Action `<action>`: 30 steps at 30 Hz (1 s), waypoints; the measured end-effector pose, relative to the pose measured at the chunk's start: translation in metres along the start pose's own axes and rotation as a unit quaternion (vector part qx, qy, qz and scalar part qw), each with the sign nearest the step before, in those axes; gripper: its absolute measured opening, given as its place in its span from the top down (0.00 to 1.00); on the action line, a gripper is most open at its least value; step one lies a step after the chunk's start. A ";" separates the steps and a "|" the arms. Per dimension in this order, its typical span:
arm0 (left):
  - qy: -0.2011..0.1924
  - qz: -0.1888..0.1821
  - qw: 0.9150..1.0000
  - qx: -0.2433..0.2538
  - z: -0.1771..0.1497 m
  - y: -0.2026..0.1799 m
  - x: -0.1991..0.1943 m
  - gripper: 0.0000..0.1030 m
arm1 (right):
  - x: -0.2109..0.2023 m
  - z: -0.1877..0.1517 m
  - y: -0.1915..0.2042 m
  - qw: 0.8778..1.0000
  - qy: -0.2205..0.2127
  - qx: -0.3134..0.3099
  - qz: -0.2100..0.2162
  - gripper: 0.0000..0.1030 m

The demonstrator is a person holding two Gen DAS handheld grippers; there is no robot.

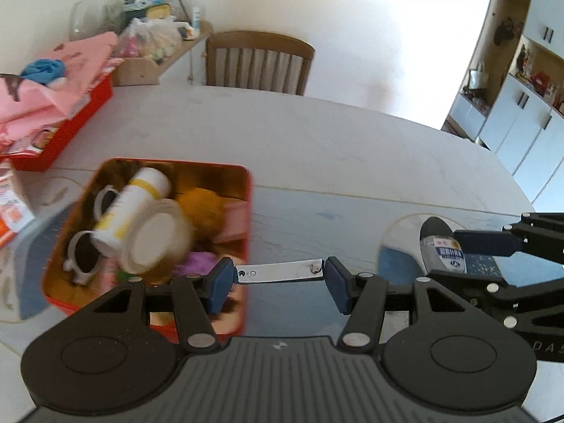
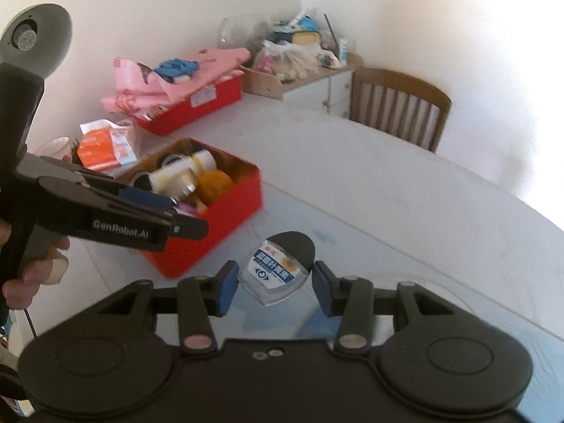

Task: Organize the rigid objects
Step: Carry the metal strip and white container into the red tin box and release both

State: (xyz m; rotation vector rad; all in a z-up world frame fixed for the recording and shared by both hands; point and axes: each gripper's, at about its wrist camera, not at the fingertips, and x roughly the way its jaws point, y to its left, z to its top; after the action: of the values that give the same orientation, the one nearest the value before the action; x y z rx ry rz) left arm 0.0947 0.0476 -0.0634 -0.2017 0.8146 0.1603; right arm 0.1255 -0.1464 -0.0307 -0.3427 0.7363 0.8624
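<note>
Left tool [image 1: 278, 283] clamped end to end on a flat metal strip [image 1: 280, 270], blue pads [image 1: 220, 282] pressing each short end, strip carried level above the table [image 1: 352, 148]. Just ahead and to the left, open red tin [image 1: 248, 211], already crowded: white cylindrical bottle with yellow bands [image 1: 130, 208], round white lid or tub [image 1: 155, 239], white-framed sunglasses [image 1: 83, 255], something orange and fuzzy [image 1: 202, 208]. Blurred there, so finer detail not readable.

Right tool [image 2: 271, 287] spread wide around a small clear bottle with a black cap and blue-white label [image 2: 278, 271], lying on its side on the table. Pads flanking the body on both sides; no firm contact visible yet.

Judged step: mid-collection, with two loose items bound for the tin. Strip already in the grip and near the tin's right wall; bottle framed but not yet seized.

Next move, as a judgement: for the left, carry the strip over the rim to a gap among the contents, then release low so it does not clatter or bounce out. For the right, close squarely on the bottle's flat sides, not the tapered cap end, since a smooth, rounded body may squirt forward under an off-centre pinch.

Beyond: second red box [image 2: 197, 105] heaped with pink papers, wooden chair [image 2: 398, 105] at the far edge.
</note>
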 end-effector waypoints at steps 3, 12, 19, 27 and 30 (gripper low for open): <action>-0.001 0.009 1.000 -0.008 0.001 0.021 -0.006 0.45 | 0.010 0.013 0.015 1.000 -0.002 -0.008 0.005 0.57; 0.006 0.038 0.999 -0.018 0.000 0.085 -0.007 0.45 | 0.047 0.048 0.054 1.000 0.002 -0.016 0.018 0.57; 0.044 0.047 0.998 -0.004 -0.003 0.124 0.017 0.45 | 0.088 0.080 0.069 1.000 0.017 -0.009 0.019 0.57; 0.057 0.035 0.997 0.035 0.000 0.130 0.037 0.45 | 0.134 0.101 0.078 0.999 0.038 -0.005 0.006 0.57; 0.065 0.030 0.997 0.042 0.000 0.130 0.045 0.45 | 0.148 0.104 0.079 0.999 0.048 -0.005 -0.001 0.56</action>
State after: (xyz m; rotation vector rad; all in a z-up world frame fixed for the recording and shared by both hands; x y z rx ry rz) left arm 0.0961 0.1763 -0.1116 -0.1090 0.9563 0.1699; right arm 0.1729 0.0423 -0.0608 -0.3964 0.8211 0.8533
